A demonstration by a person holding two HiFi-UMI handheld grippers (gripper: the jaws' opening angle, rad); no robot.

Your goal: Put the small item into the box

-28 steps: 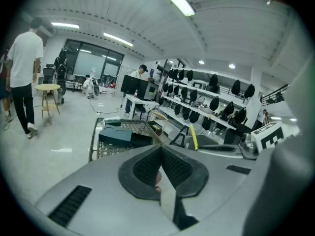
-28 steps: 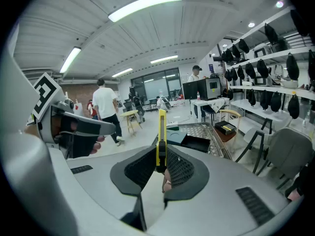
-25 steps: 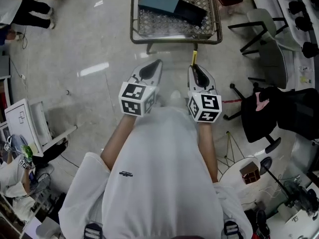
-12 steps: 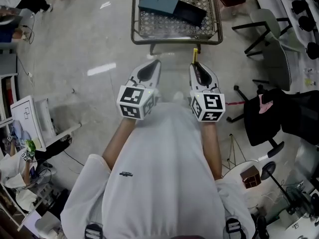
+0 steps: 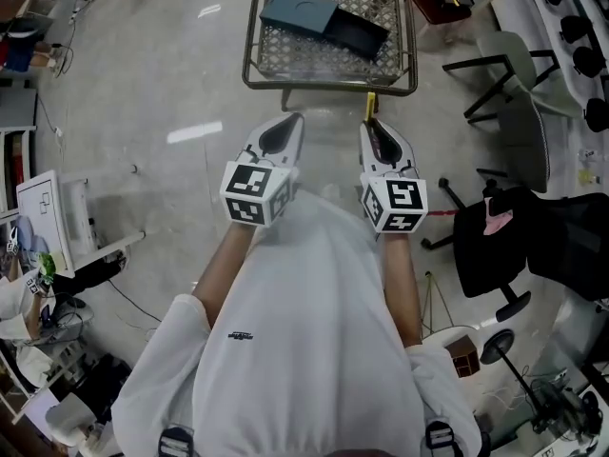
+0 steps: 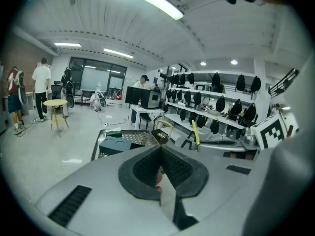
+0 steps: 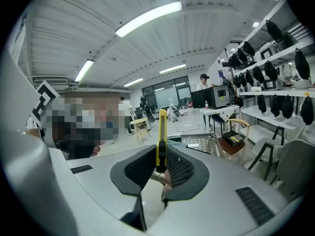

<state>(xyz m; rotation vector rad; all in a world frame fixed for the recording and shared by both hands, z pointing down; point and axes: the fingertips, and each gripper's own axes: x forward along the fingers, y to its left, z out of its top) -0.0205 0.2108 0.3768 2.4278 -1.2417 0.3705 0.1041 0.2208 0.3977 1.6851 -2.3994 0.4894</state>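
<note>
Presently, a yellow utility knife (image 7: 160,132) is gripped in the right claw (image 7: 160,157), just above frame centre in the head view. The left claw (image 6: 160,154) is clenched on nothing. The dark box (image 5: 303,9) lies on the wire cart (image 5: 328,79) at upper centre.

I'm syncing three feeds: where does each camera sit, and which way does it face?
Head view: head-mounted, steeply down onto wire cart; shows shirt, forearms, left gripper, right gripper.
Left gripper view: on that gripper, along shut fingers toward the cart.
Right gripper view: on that gripper, along fingers clamping a yellow knife.
Head and left gripper views share the cart.
</note>
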